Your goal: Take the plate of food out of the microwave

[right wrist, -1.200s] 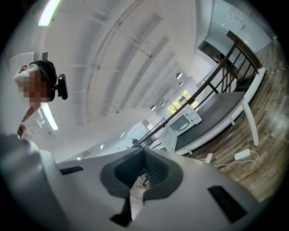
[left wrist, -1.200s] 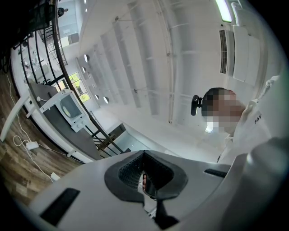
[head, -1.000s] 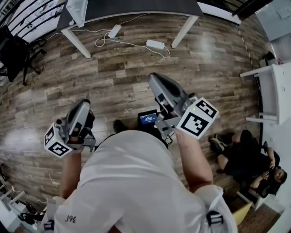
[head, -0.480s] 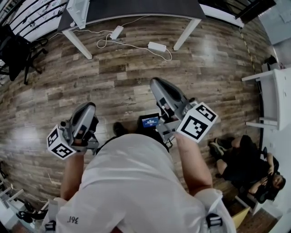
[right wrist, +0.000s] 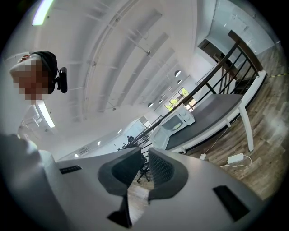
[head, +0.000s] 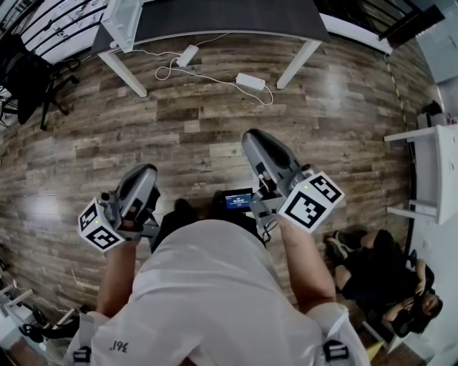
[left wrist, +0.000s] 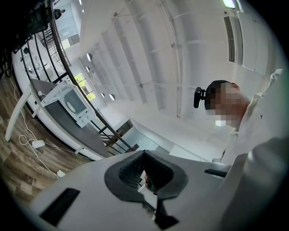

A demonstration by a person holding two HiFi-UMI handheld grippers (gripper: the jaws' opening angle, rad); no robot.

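The table (head: 236,18) has slid further into the head view. The microwave (head: 120,20) stands on its left end, well ahead of both grippers; its plate cannot be made out. The left gripper (head: 145,175) has its fingers pressed together, while the right gripper (head: 252,139) has its fingers slightly spread, with nothing between them.

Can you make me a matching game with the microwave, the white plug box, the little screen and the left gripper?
Things:
1. microwave
2. white power adapter
3. small screen
4. left gripper

Place, colour or state:
A. glowing blue
B. jaws shut, nothing in them
C. on the dark table
D. on the wooden floor

Pairs: 1-C, 2-D, 3-A, 4-B
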